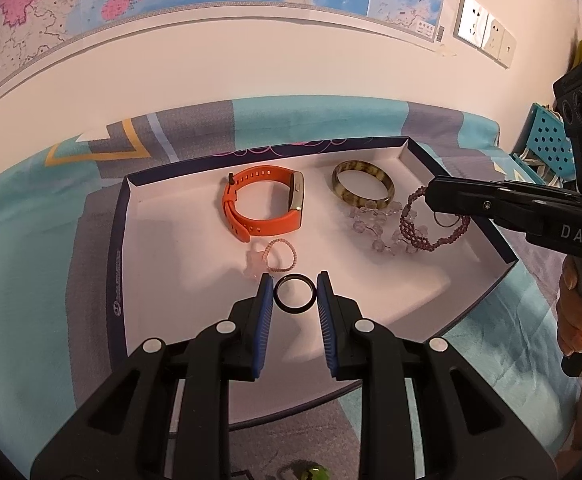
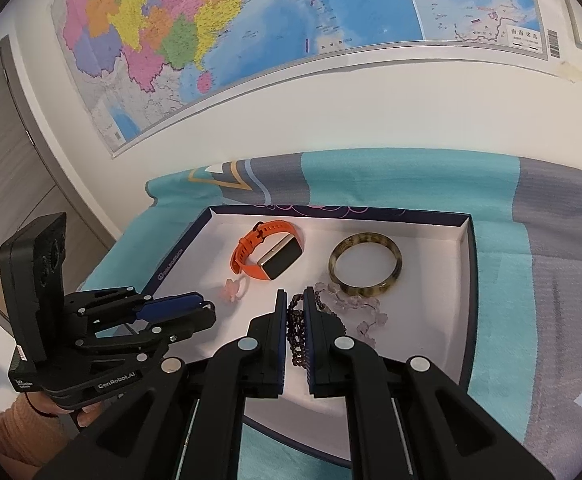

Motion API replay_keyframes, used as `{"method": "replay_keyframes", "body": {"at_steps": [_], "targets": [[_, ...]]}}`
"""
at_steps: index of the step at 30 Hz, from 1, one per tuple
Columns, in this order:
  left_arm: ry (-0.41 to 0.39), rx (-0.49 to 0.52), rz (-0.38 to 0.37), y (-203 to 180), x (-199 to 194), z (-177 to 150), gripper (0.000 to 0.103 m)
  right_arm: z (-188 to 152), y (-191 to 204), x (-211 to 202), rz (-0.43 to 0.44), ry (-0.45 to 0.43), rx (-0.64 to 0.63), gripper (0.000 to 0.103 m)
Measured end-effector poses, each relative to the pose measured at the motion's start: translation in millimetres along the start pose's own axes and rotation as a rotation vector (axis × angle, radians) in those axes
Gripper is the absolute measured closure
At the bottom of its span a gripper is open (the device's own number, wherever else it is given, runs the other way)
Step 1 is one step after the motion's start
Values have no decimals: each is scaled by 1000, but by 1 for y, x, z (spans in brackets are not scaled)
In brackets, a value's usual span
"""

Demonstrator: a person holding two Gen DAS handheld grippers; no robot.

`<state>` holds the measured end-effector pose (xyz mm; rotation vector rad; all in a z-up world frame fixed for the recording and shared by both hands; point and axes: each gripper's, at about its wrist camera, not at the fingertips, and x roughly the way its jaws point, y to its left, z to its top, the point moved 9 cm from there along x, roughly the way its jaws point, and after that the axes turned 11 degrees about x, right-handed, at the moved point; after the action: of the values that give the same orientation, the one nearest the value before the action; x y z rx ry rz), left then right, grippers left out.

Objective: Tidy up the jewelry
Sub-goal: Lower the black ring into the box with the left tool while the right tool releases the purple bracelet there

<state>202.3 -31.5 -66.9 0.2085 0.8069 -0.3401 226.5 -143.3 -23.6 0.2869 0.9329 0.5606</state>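
Left gripper (image 1: 294, 290) first: its blue pads stand only narrowly apart, with a small black ring (image 1: 294, 297) framed between the tips, and the pads look to be touching its rim on both sides, so I read that as a light pinch just above the floor of the box lid (image 1: 116, 240). Over to the right gripper (image 2: 294, 307): jaws all but closed, clamped on a dark purple beaded bracelet (image 2: 295, 330) whose strands run down the slot between the fingers, while in the left view its loose loop drapes beneath the tips toward the tray's right wall. Moving outward, the clear flower-bead bracelet (image 1: 365, 224) lies directly under that purple one, touching the tortoiseshell bangle (image 1: 363, 184) at the back right. The orange smartwatch (image 1: 261, 210) sits in the middle at the back, a pink bead bracelet (image 1: 281, 256) just in front of it, near the ring. The lid itself rests on a teal and grey blanket (image 1: 31, 280). Judging by this, both hands are mid-placement, each with one piece. Next, the ring wants a bare patch of white floor near the front, and the purple strand needs setting clear of the flower beads so the two don't tangle.
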Motion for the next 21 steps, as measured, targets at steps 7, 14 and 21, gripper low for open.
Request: {"method": "replay_keyframes", "body": {"at_steps": [7,14,21], "targets": [[22,-4,12,4,9,1,80,2,1,7,22,12,19,97],[48,-5,18,4,18,-1,80,2,-14,18,7,38,66,96],[63,-7,26,5,23,-3,80,0,-26,21,-16,37,94,94]]}}
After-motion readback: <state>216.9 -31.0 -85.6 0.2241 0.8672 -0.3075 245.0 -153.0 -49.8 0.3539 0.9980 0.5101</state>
